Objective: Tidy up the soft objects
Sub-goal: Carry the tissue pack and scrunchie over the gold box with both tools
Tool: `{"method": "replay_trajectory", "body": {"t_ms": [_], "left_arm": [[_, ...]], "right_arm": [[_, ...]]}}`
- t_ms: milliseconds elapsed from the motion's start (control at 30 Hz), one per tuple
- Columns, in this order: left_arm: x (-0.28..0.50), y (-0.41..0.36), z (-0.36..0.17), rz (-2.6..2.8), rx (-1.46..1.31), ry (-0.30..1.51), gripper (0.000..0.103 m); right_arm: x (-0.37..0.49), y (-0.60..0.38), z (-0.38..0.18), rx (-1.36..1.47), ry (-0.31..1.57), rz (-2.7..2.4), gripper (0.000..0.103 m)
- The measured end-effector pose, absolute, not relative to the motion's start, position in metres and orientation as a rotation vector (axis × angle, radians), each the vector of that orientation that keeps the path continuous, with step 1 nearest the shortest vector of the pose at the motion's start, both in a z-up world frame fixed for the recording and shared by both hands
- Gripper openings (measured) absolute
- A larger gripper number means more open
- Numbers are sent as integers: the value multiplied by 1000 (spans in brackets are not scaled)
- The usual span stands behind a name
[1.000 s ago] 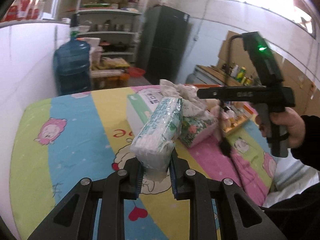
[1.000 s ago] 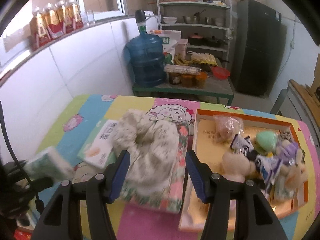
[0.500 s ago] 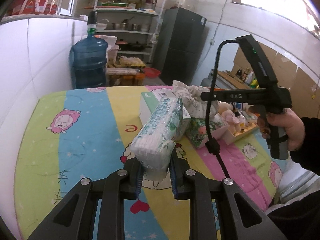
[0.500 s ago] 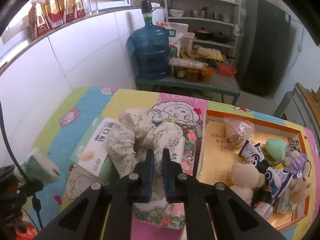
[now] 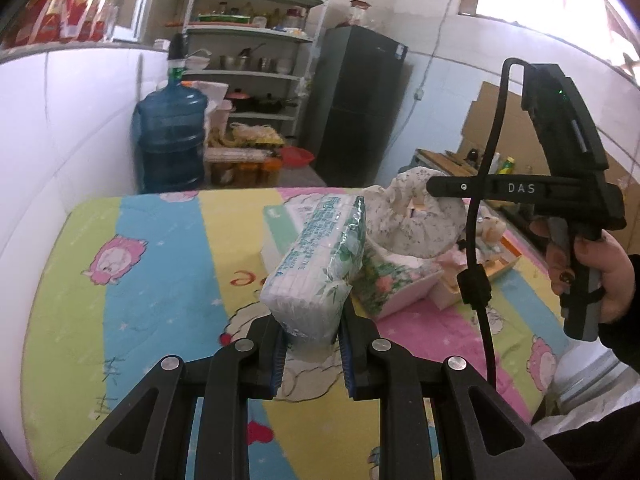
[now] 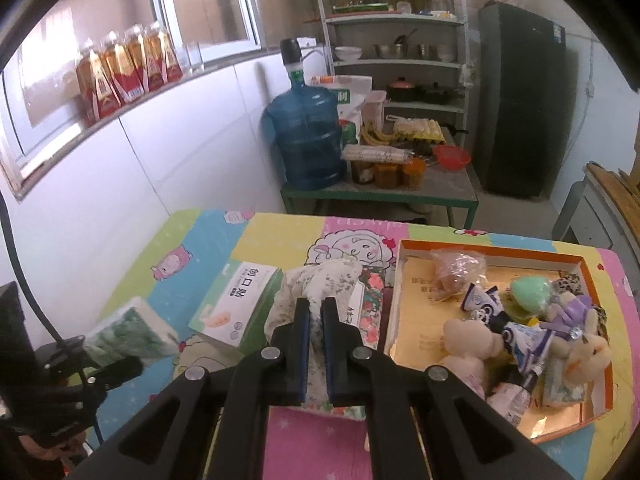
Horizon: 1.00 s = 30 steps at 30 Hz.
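Tissue pack (image 5: 320, 268) points lengthwise away from left tool (image 5: 312, 344).

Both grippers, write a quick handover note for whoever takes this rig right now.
Left gripper: shut on the tissue pack, held above the table.
Right gripper: shut on the floral cloth, which is bunched over the floral box.
The orange tray to the right already holds plush toys and small packets. The green and white box lies on the table.
Done: both items gripped.
Left: place the tissue pack and cloth, probably with the other soft things.
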<state>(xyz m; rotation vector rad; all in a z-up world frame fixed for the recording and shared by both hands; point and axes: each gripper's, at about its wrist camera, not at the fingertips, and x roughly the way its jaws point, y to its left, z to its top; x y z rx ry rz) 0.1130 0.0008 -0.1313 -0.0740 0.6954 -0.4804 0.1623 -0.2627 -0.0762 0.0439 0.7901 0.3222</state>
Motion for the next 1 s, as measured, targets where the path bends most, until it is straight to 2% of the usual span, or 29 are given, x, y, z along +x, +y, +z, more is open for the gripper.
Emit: {"method": "replay_trajectory", "body": {"t_ms": [333, 1000], "left_arm": [[103, -34, -118, -585, -42, 681, 23], [87, -113, -112, -788, 44, 717, 23]], "right_arm": [[114, -286, -52, 100, 746, 324, 6], [42, -350, -58, 200, 752, 175, 6]]}}
